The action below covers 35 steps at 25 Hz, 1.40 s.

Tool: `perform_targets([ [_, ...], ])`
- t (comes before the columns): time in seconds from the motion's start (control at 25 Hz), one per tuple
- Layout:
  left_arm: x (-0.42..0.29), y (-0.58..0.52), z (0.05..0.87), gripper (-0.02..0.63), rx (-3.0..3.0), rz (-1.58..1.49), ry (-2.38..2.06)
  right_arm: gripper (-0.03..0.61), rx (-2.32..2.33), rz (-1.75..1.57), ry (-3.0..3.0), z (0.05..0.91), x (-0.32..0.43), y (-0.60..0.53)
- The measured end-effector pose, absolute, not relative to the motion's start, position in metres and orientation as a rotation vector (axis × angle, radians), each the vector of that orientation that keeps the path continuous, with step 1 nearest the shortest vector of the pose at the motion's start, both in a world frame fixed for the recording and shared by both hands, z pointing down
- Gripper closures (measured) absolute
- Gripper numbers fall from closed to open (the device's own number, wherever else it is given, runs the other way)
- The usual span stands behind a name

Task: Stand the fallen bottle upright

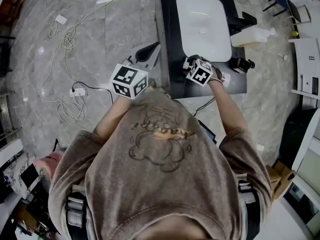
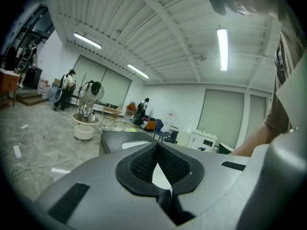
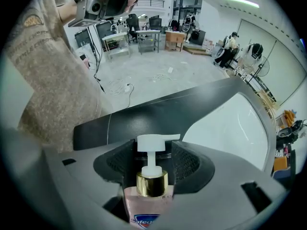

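Your right tongs (image 3: pixel 151 147): closed on bottle (image 3: pixel 146 202), pump head toward the tips
Your left tongs (image 2: pixel 157 146): closed, empty
Table (image 3: pixel 158 114): just beyond right tips

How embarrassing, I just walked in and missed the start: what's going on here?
A person at a dark counter with a white sink holds tongs in each hand. The right tongs point down around a pink pump bottle, which sits between the pads. Whether they press on it yet is unclear. The left tongs are shut, empty and held aside.
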<state>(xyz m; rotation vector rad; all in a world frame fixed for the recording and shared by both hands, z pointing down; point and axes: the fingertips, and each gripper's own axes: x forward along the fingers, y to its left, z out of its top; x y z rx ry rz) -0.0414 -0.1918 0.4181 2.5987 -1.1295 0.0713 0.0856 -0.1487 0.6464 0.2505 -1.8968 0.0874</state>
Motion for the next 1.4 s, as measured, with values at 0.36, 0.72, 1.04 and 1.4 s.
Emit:
perform_targets([
  [0.36,-0.041,-0.192,0.423,0.595,2.576,0.054,-1.126,0.388,0.166,0.062,-1.871,0.647,0.080,-0.141],
  [0.72,-0.046,-0.196,0.428,0.595,2.550,0.069,-1.159,0.405,0.160,0.005,-1.876,0.646,0.080,-0.135],
  [1.04,-0.047,-0.202,0.425,0.595,2.568,0.074,-1.159,0.405,0.175,-0.001,-1.944,0.622,0.067,-0.131],
  [1.4,-0.035,-0.207,0.426,0.595,2.593,0.073,-1.114,0.404,0.252,-0.018,-2.095,0.578,0.042,-0.129],
])
